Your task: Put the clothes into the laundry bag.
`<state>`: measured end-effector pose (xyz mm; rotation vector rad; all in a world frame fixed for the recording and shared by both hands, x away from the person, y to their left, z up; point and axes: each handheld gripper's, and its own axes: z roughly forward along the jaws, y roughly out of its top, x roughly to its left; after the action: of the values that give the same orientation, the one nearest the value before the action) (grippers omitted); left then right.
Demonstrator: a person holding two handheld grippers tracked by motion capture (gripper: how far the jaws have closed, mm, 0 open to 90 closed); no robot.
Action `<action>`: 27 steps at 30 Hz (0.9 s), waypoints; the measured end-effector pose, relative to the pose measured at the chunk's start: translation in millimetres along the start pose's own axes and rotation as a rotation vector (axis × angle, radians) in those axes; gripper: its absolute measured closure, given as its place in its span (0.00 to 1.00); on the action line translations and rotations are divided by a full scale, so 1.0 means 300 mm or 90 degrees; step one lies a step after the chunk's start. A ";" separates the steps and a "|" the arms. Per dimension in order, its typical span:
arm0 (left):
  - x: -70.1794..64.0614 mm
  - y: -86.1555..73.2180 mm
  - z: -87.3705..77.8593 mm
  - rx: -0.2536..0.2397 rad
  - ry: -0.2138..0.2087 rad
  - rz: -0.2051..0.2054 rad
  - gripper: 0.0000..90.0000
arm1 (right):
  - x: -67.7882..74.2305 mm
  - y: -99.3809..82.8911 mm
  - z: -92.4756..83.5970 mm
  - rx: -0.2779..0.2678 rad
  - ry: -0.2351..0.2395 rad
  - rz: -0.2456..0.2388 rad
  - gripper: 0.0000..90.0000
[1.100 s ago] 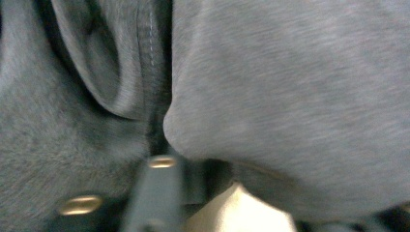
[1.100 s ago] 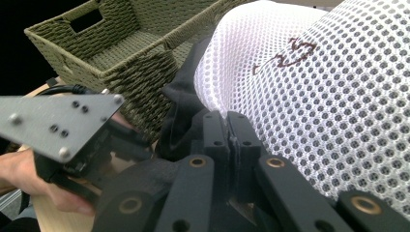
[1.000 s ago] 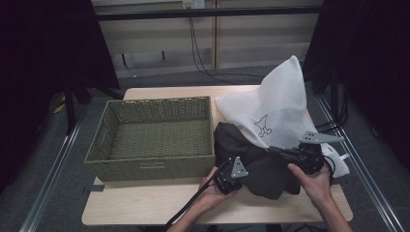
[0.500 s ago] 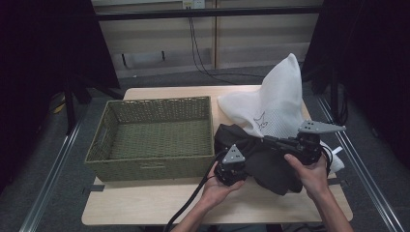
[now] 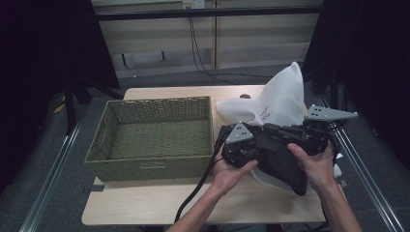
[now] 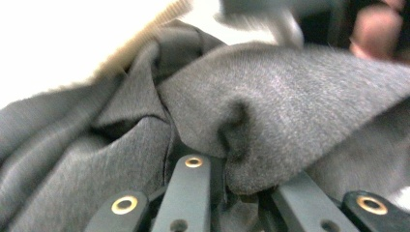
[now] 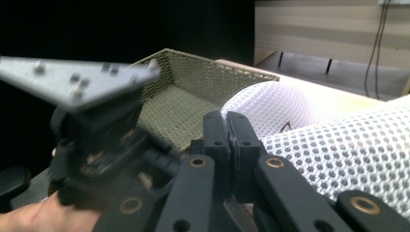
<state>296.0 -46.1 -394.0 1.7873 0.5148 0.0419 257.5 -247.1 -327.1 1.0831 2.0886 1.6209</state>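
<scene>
Both claws have risen off the bench (image 5: 145, 203), carrying the dark garment (image 5: 283, 162) up between them, so the lift is under way. The left claw (image 5: 244, 145) and right claw (image 5: 290, 133) are each clamped on soft, matte fleece-like cloth; white mesh fabric (image 5: 280, 99) sits behind them, the woven basket (image 5: 150, 133) beside the left claw.

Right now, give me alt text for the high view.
Two hands hold the left gripper and right gripper shut on a dark garment above a wooden table, between a green wicker basket and a white mesh bag.

Black jaws, brass-ringed screws, grey plates
</scene>
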 end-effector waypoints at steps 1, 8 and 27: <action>0.008 -0.004 0.014 0.011 0.018 -0.007 0.95 | 0.002 -0.005 0.001 0.003 0.001 -0.001 0.98; 0.006 0.014 0.074 -0.001 0.069 -0.004 0.95 | 0.036 -0.004 -0.011 -0.001 0.023 0.014 0.98; 0.083 -0.155 0.182 0.103 0.119 0.002 0.93 | -0.060 -0.288 -0.033 0.079 -0.022 0.052 0.98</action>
<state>319.5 -78.0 -458.7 1.9529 0.6648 0.1741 230.5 -274.3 -407.1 1.2414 2.1739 1.5144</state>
